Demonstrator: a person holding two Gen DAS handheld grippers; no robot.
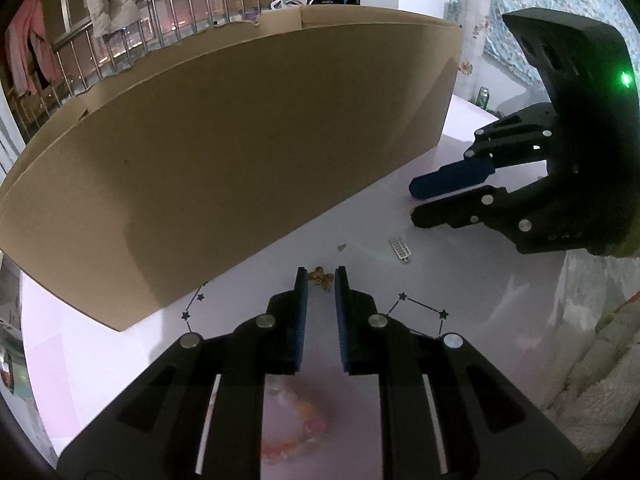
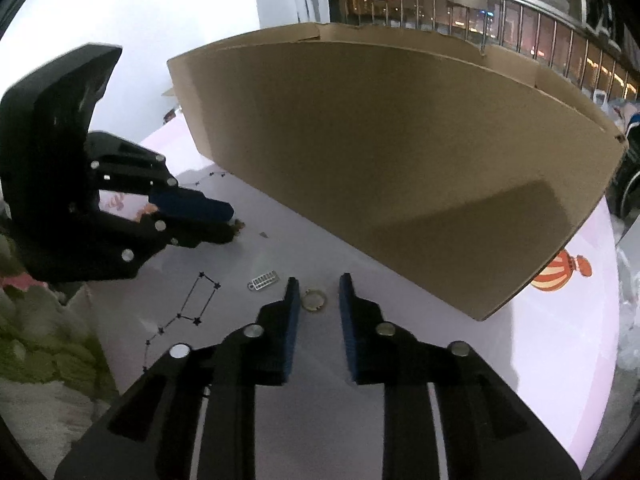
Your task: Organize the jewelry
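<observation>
Jewelry lies loose on the pale tabletop (image 1: 472, 280): a gold flower piece (image 1: 322, 278) between the slightly parted left claw (image 1: 321, 276), a gold ring (image 2: 313, 301) between the slightly parted right claw (image 2: 319, 285), a silver charm (image 2: 264, 280) between both, near the cardboard box (image 1: 224, 152).

The tall cardboard box (image 1: 224, 152) walls off the tabletop (image 1: 472, 280) ahead; the near strip lies open.

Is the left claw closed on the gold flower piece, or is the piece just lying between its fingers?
Open: the gold flower piece lies on the table between the left claw fingertips, untouched.
</observation>
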